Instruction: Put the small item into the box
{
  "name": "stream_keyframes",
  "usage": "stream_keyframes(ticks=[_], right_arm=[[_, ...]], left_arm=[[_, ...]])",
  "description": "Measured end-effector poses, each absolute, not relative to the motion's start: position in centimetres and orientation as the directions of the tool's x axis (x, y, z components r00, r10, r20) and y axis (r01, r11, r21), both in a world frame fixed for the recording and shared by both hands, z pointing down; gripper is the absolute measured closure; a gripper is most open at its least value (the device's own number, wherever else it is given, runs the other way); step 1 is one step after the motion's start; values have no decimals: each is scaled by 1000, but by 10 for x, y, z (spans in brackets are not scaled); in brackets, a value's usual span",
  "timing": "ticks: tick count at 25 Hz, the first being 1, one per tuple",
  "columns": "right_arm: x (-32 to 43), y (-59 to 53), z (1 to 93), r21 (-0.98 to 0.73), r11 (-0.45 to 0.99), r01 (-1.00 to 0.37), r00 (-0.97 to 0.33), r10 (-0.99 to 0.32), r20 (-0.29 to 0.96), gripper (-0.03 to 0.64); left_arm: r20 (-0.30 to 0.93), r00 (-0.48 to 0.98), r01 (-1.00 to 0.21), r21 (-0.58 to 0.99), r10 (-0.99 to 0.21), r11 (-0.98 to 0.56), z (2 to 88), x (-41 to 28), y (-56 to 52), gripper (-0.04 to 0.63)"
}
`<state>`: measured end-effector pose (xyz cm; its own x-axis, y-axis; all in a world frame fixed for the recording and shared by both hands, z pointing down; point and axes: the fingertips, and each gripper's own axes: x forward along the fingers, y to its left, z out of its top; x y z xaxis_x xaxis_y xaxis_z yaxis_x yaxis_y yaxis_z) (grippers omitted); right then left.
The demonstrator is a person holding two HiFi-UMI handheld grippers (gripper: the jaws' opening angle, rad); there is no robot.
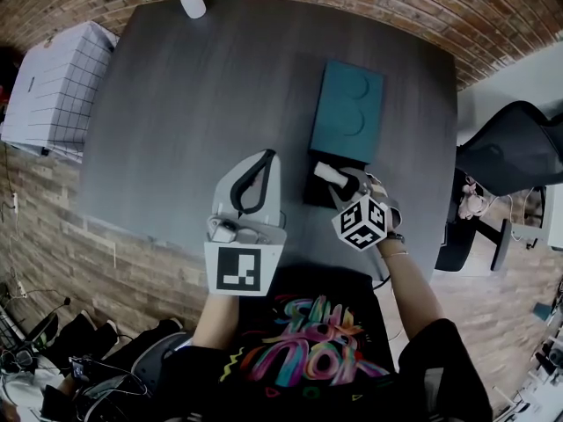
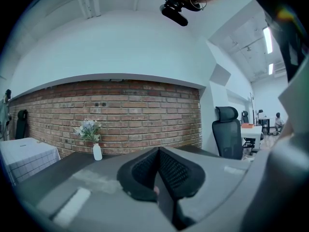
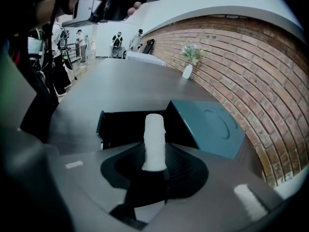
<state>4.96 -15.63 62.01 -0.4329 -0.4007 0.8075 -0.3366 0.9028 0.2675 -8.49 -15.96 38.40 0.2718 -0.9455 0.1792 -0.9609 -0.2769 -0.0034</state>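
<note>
Lid beside open box | right claw grasping white item | left claw clenched

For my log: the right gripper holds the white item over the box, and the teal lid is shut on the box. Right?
No: the teal lid lies off, beside the open box, as the right gripper view shows. The rest holds.

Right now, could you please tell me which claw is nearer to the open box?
Right. The right claw, holding the white item, is over the box at its near side; the left claw is shut and off to the box's left, over the table.
</note>
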Motion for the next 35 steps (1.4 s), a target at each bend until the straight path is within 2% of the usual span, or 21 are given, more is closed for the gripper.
stream_keyframes(ticks=[11,22,30,35], right_arm=[[53,-156,622,249,900,-358,-425,-394,815,459],[48,-156,599,209,877,-433,-474,-418,775,448],[57,-164,578,230,836,-498,-487,-489,724,454],[66,-174,546,213,780,-589,-501,-559,661,469]], left_arm=[[182,259,-964,-4,-949,-264,382,-92,-160,594],[170,276,-960,6,-946,-279,378,-89,-161,594],[151,290,-956,-3,-945,-294,371,-83,-162,594],[135,298,-953,-8,-945,-302,364,-82,-161,594]])
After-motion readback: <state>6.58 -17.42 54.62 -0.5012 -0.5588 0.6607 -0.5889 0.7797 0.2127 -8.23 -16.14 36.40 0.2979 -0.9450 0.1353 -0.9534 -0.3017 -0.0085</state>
